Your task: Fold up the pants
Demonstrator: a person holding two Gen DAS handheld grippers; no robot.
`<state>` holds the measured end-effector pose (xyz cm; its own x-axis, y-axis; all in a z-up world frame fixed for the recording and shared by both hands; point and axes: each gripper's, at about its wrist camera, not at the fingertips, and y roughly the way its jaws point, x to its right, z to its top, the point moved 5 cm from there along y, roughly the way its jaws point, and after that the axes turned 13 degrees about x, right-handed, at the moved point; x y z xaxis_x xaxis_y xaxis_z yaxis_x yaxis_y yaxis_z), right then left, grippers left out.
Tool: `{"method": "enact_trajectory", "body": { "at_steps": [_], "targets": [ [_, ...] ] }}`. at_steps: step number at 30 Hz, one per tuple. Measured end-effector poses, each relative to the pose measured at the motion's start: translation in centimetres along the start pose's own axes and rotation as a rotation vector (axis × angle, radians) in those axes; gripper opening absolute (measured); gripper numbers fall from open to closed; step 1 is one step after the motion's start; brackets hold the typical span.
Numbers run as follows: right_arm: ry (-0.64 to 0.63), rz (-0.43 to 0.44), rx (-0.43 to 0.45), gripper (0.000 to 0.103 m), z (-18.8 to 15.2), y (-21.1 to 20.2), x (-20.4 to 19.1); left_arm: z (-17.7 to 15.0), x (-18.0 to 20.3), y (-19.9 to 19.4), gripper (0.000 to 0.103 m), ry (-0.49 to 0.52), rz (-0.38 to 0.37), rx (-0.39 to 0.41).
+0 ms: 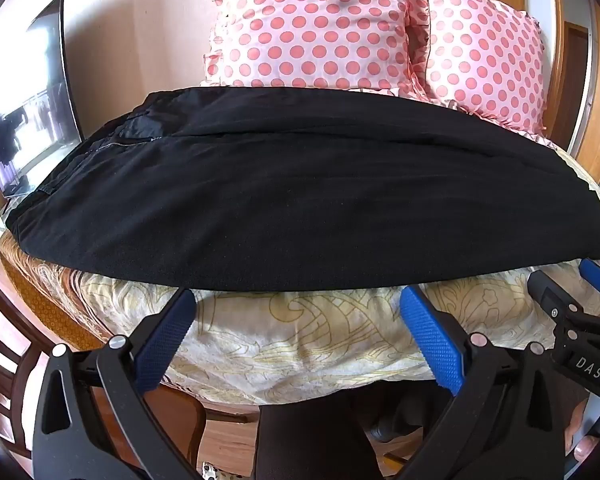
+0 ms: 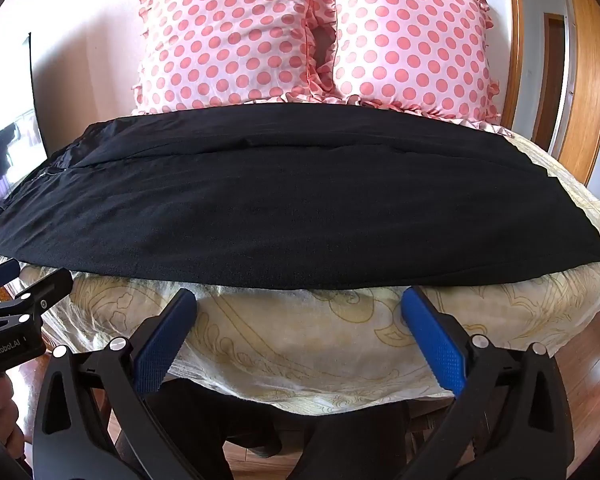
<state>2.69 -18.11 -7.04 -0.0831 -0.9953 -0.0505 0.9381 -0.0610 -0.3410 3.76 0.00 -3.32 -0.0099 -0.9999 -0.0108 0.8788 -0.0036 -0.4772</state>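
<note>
Black pants (image 1: 300, 192) lie flat across a bed, waist with zipper at the left, leg ends at the right; the right wrist view shows the same pants (image 2: 292, 200). My left gripper (image 1: 298, 300) hovers open just short of the pants' near edge, nothing between its blue pads (image 1: 168, 340). My right gripper (image 2: 300, 300) is open too, beside the near edge toward the leg end, empty. The right gripper's body (image 1: 572, 320) shows at the right of the left wrist view, the left gripper's body (image 2: 16, 312) at the left of the right wrist view.
The bed has a cream bedspread (image 1: 300, 332) with a gold pattern. Two pink polka-dot pillows (image 2: 228, 40) lean at its far side. A screen (image 1: 32, 112) stands at the left. A wooden door frame (image 2: 580, 80) is at the right. Dark-trousered legs (image 1: 312, 440) and wood floor lie below.
</note>
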Motion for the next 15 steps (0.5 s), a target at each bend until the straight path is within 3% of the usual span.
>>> {"method": "enact_trajectory", "body": {
  "at_steps": [15],
  "targets": [
    [0.000, 0.000, -0.002, 0.102, -0.03, 0.01, -0.02, -0.04, 0.00, 0.03, 0.101, 0.000, 0.000, -0.008]
  ]
}}
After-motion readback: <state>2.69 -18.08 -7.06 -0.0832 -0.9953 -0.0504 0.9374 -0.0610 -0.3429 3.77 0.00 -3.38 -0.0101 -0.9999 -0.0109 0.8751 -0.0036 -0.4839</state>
